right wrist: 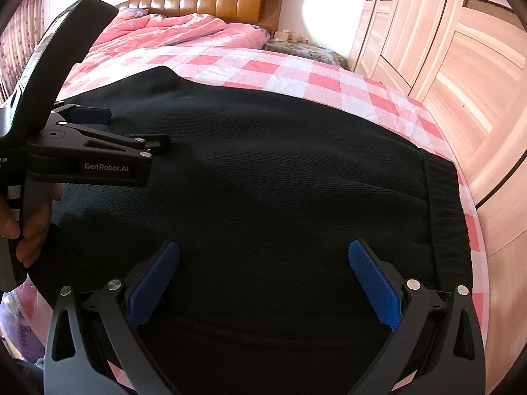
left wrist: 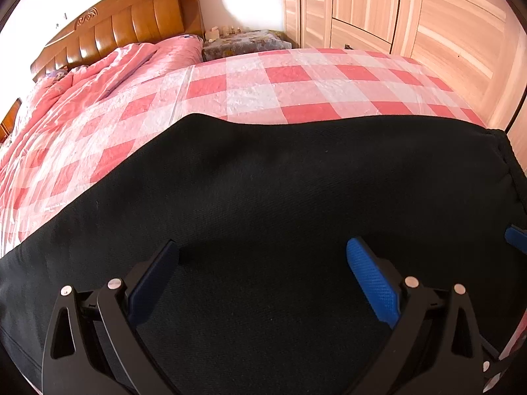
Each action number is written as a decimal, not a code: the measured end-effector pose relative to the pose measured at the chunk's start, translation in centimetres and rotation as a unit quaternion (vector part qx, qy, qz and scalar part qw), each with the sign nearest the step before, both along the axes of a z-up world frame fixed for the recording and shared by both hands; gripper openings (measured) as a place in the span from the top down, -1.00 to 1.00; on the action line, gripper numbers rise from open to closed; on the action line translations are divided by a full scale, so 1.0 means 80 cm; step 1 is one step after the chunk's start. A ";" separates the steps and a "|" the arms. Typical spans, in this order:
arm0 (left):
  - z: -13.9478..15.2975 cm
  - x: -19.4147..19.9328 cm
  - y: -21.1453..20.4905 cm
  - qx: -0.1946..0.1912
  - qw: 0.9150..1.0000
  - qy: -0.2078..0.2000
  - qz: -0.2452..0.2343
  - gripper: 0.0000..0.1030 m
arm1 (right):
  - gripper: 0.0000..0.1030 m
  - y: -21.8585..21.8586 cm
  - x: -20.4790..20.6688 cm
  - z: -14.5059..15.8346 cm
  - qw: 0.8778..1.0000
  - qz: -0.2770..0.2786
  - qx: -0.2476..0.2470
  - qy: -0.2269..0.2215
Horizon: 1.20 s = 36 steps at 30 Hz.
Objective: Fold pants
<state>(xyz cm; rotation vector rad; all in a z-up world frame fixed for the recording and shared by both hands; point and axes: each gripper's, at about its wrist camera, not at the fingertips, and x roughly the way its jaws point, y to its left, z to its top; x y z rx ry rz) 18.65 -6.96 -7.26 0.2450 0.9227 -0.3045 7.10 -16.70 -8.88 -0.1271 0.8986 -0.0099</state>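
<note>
The black pants are spread flat on the bed, on its pink checked sheet, with the waistband at the right side. The left gripper is held just above the cloth with its jaws wide apart, and nothing is held in them. The right gripper is held the same way, jaws wide apart and empty. It looks like the pants are laid out and a fold is about to be started. Next, an edge of the cloth should be pinched by both grippers and lifted over.
</note>
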 end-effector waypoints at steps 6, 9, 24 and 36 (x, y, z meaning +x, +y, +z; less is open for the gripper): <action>-0.001 0.001 0.001 -0.003 1.000 0.002 0.000 -0.97 | -0.92 0.001 -0.001 0.000 1.000 -0.003 -0.004 0.001; 0.000 0.001 0.002 -0.006 1.000 0.003 0.001 -0.97 | -0.92 0.001 -0.001 0.000 1.000 -0.004 -0.007 0.007; 0.044 -0.154 0.375 -0.141 0.958 -0.030 0.250 -0.97 | -0.92 0.180 0.055 0.061 0.979 0.195 0.057 -0.016; -0.001 -0.141 0.707 -0.345 0.833 -0.017 0.432 -0.93 | -0.92 0.402 0.115 0.030 0.945 0.312 0.098 0.023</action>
